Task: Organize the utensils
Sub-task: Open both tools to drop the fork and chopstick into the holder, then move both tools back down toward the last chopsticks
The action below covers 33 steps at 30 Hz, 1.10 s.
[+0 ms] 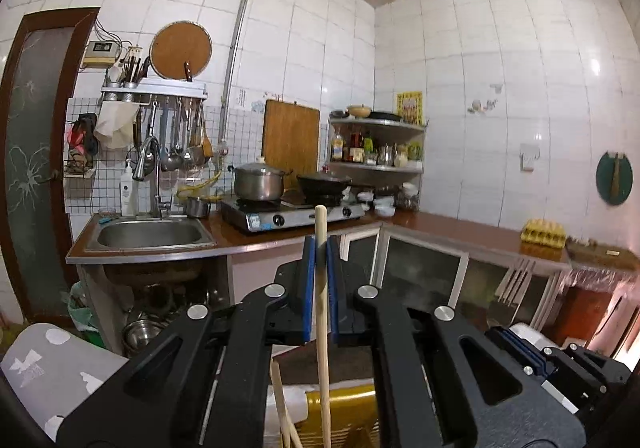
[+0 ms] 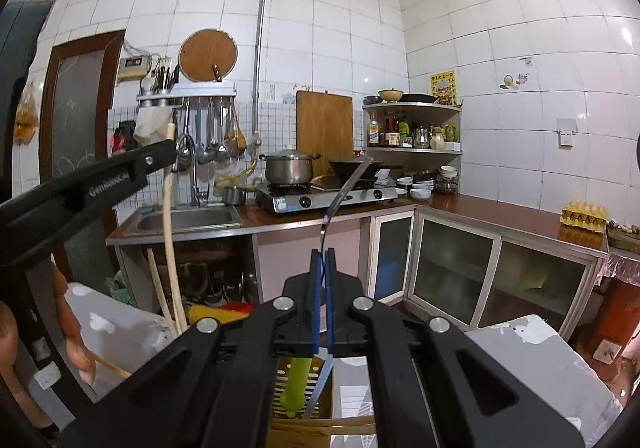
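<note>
A: We begin at the left. What do we read in the containers?

B: On the wall rack [image 2: 186,92] two metal cups [image 2: 163,91] hold upright utensils, too small to identify. Ladles and spatulas [image 2: 216,136] hang below it. The steel sink [image 1: 150,234] shows a bare basin. On the stove [image 2: 324,198] stand a lidded pot [image 2: 289,168] and a dark wok [image 2: 352,167]. The corner shelf [image 2: 414,128] carries bottles and jars, with bowls stacked beneath.

A: And the task's items?

B: The left gripper [image 1: 321,248] is clamped on a wooden stick [image 1: 322,312], which stands upright between the blue pads [image 1: 307,280] and extends above and below them. The right gripper [image 2: 322,260] is closed tight on a thin metal utensil [image 2: 340,192], whose handle rises and curves toward the stove. Below the right gripper we see a slotted yellow holder [image 2: 324,406] containing a green-handled tool [image 2: 298,384]; the metal utensil's lower end reaches down beside it. A second wooden stick [image 2: 158,288] leans just left of the first.

A: Surface and room?

B: A red-brown countertop [image 1: 460,228] runs along both walls, with an egg tray [image 1: 545,234] at the right. Glass-fronted cabinets [image 2: 452,272] sit beneath. White tiles cover the walls; a patterned grey cloth [image 2: 536,360] covers the near surface.
</note>
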Tool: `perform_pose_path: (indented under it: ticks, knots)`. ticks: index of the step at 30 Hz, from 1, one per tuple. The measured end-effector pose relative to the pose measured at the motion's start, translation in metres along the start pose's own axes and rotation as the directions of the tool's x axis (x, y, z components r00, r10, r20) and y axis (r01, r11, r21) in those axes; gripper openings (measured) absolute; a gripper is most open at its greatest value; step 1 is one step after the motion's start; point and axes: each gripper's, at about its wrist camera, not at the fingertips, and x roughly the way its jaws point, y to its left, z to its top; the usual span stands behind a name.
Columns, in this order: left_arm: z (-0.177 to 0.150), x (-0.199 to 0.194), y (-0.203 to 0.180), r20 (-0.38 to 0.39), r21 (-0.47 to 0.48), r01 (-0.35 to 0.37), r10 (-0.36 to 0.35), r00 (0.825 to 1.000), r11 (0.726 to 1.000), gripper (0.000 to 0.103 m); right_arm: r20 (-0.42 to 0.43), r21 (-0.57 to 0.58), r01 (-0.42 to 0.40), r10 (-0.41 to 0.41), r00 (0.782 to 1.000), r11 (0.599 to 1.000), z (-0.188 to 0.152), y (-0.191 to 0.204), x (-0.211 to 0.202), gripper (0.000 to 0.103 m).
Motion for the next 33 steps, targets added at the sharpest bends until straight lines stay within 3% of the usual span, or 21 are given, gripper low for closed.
perform_pose_path:
  ticks: [6,8,10,12,14,16,18,19,21,25,28,30,33]
  knots:
    - [-0.013,0.005,0.001,-0.022,0.019,-0.015,0.016,1.0,1.0,0.005,-0.055,0.009,0.001,0.0,0.999,1.0,-0.017,-0.003,0.017,0.002]
    - [-0.012,0.004,0.002,-0.036,0.028,-0.016,0.017,0.999,0.999,0.014,-0.092,0.002,-0.005,0.006,0.996,1.0,-0.02,-0.005,0.023,0.003]
    - [-0.008,0.0,0.005,-0.053,0.031,-0.023,0.024,0.998,0.999,0.042,-0.145,-0.008,-0.02,0.019,0.989,1.0,-0.021,-0.003,0.027,0.003]
    - [-0.004,-0.009,0.008,-0.052,0.037,-0.043,0.045,0.998,0.998,0.055,-0.183,-0.028,-0.018,0.012,0.983,0.999,-0.021,0.0,0.025,0.003]
    - [0.002,-0.024,0.013,-0.047,0.049,-0.053,0.055,0.997,0.997,0.061,-0.212,-0.032,-0.019,0.011,0.977,0.999,-0.019,-0.001,0.022,0.003]
    - [0.006,-0.039,0.019,-0.047,0.052,-0.066,0.069,0.997,0.996,0.08,-0.251,-0.009,-0.025,0.022,0.968,1.0,-0.016,-0.005,0.017,0.003]
    - [0.013,-0.061,0.031,-0.032,0.044,-0.084,0.086,0.996,0.995,0.088,-0.276,0.006,-0.027,0.027,0.961,1.0,-0.014,-0.007,0.009,0.005]
    - [0.015,-0.07,0.036,-0.031,0.039,-0.088,0.089,0.996,0.995,0.093,-0.286,0.007,-0.026,0.027,0.958,1.0,-0.013,-0.007,0.004,0.011]
    - [0.018,-0.086,0.047,-0.048,0.026,-0.095,0.096,0.994,0.995,0.097,-0.298,0.017,-0.059,0.062,0.953,0.998,-0.012,-0.006,-0.005,0.065]
    - [0.018,-0.115,0.071,-0.079,0.002,-0.123,0.122,0.989,0.992,0.097,-0.316,-0.033,-0.047,0.034,0.948,0.998,-0.009,0.002,-0.009,0.068]
    - [0.017,-0.132,0.089,-0.1,-0.001,-0.149,0.148,0.984,0.989,0.098,-0.309,0.004,-0.042,0.041,0.95,0.999,-0.002,-0.001,-0.023,0.069]
    - [0.015,-0.143,0.101,-0.115,-0.005,-0.166,0.164,0.98,0.986,0.098,-0.281,0.024,-0.029,0.034,0.959,0.999,0.004,-0.005,-0.04,0.08]
    - [0.002,-0.158,0.117,-0.153,-0.037,-0.182,0.174,0.973,0.983,0.098,-0.249,0.054,-0.019,0.032,0.968,0.998,0.008,-0.01,-0.071,0.084]
